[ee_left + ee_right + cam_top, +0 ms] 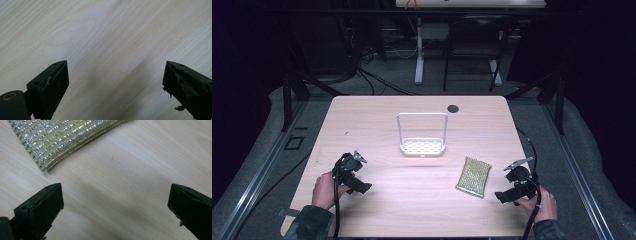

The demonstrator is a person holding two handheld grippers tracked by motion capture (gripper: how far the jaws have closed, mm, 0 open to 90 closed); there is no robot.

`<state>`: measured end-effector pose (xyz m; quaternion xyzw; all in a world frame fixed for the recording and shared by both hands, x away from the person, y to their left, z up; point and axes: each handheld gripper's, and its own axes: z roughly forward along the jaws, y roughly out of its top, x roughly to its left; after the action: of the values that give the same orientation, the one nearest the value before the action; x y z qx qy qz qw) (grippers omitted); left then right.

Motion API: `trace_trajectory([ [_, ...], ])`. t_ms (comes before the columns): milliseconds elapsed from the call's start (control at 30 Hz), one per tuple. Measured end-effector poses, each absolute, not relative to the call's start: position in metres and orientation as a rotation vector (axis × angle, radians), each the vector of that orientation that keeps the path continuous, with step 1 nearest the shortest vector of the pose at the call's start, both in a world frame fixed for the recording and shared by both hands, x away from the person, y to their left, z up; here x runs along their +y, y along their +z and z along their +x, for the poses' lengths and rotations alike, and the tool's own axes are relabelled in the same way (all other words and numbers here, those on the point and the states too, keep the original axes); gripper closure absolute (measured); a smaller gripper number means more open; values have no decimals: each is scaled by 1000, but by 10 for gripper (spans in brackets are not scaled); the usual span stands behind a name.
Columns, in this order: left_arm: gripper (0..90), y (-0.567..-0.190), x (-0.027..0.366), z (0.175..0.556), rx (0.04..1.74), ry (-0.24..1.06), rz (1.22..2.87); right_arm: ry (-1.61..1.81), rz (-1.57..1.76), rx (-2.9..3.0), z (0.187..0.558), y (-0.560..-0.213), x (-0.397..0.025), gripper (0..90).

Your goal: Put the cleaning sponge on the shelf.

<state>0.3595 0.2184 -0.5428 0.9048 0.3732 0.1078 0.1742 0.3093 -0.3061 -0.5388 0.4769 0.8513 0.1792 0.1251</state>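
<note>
**Both grippers wide open, sponge untouched**

Glittery gold-silver ribbed scrub sponge (474, 176) lies flat on the pale woodgrain table (377, 115), right of centre. Right gripper (504, 196) sits just beside it, jaws spread wide, nothing held; sponge corner (62, 140) lies just ahead of them. Left gripper (362, 187) well apart, jaws equally wide over bare wood. White perforated rack (422, 146) with a wire hoop stands mid-table.
</note>
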Motion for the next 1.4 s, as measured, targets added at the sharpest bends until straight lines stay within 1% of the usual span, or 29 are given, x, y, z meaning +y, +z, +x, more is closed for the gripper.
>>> trace_trajectory([
  [267,56,-544,219,361,1060,290,2565,564,1330,2532,312,-534,-301,0],
  [500,52,-542,220,360,1068,306,2551,557,1257,2586,314,-529,-290,0],
  [533,48,-543,219,360,1063,298,2553,555,1242,2592,315,-527,-289,0],
  [600,6,-543,220,360,1052,275,2548,559,1226,2605,317,-525,-287,0],
  [767,0,-541,222,360,1051,259,2519,551,1143,2664,327,-522,-276,0],
  [1000,0,-542,220,361,1047,255,2529,540,1045,2709,337,-518,-264,0],
  [1400,0,-542,219,361,1043,250,2533,549,949,2789,365,-528,-241,0],
])
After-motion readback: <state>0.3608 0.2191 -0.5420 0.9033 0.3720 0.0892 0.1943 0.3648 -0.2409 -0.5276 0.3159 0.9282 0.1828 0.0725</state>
